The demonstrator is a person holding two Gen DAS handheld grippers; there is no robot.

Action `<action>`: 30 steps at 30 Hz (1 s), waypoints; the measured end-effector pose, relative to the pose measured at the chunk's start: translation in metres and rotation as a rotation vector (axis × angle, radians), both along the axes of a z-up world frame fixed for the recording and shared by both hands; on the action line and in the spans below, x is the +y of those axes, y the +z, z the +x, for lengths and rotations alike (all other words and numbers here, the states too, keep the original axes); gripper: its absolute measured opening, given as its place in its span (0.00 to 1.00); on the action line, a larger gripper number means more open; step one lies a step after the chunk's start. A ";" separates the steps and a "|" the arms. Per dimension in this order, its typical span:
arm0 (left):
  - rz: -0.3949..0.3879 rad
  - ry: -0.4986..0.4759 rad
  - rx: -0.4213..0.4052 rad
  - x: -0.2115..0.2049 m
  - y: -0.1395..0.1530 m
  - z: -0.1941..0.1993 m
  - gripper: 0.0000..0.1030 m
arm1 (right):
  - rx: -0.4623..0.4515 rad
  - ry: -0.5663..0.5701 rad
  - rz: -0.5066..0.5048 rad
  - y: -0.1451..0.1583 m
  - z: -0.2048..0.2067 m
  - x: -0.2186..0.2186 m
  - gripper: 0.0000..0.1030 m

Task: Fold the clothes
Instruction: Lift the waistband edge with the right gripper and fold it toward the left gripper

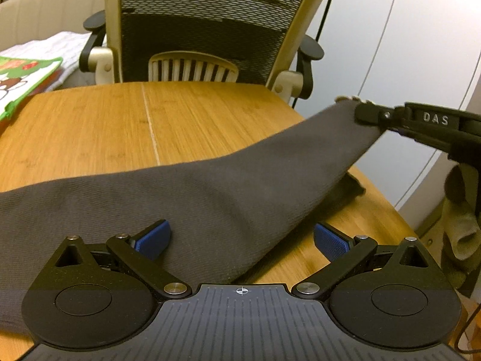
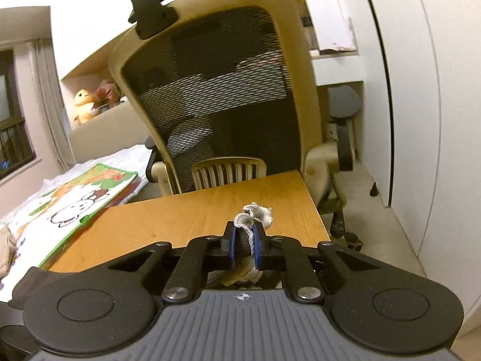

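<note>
**Right tool lifts one end of the grey cloth, left tool waits wide**

Nearest to me, my left tool [image 1: 242, 239] stands spread wide, its blue pads [image 1: 330, 240] well apart and gripping nothing. The grey cloth [image 1: 192, 198] lies across the counter [image 1: 186, 120] just beyond it, passing between and under the spread fingers; I cannot tell whether the pads touch the fabric.

From there the cloth rises to the right, off the counter, up to my right tool [image 1: 365, 114], which reaches in from the right edge. In the right wrist view that right tool [image 2: 244, 242] is pinched narrow on a bunched end of the cloth [image 2: 255, 213], whose pale frayed edge sticks out past the fingertips.

Farther off, a mesh-backed office chair [image 1: 207, 24] faces the counter's far edge. A colourful picture book [image 2: 78, 198] lies to the far left.
</note>
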State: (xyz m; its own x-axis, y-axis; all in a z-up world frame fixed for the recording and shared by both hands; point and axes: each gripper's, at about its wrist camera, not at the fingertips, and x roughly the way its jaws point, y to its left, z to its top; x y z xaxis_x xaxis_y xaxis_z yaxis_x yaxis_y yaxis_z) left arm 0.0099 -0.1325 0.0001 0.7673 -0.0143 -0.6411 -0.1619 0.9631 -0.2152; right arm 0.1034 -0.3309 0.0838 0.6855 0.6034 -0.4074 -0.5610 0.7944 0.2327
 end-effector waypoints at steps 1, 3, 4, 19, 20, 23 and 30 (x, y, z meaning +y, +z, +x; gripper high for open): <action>0.000 0.000 0.000 0.000 0.000 0.000 1.00 | 0.009 -0.002 -0.014 -0.004 0.004 0.003 0.11; 0.000 -0.002 0.002 0.000 0.000 0.000 1.00 | 0.060 -0.023 -0.051 -0.018 0.015 0.005 0.11; 0.001 -0.003 0.003 0.000 0.000 0.000 1.00 | 0.093 -0.039 -0.067 -0.027 0.020 0.004 0.11; -0.001 -0.007 -0.004 0.002 -0.001 -0.002 1.00 | 0.382 -0.181 0.228 -0.056 0.028 -0.061 0.46; -0.002 -0.009 -0.005 0.002 -0.001 -0.002 1.00 | 0.381 -0.173 0.227 -0.058 0.028 -0.057 0.45; -0.012 -0.013 -0.006 0.005 -0.001 -0.002 1.00 | 0.379 -0.132 0.212 -0.065 0.030 -0.039 0.37; -0.064 0.001 0.005 0.028 0.018 0.011 1.00 | 0.067 -0.003 -0.054 -0.041 -0.003 0.012 0.13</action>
State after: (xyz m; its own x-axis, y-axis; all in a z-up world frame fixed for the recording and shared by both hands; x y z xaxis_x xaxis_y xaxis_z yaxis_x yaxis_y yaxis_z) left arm 0.0204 -0.1048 0.0180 0.7642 -0.0541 -0.6427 -0.1643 0.9473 -0.2751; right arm 0.1005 -0.3188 0.0427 0.6576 0.5769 -0.4845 -0.5429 0.8088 0.2262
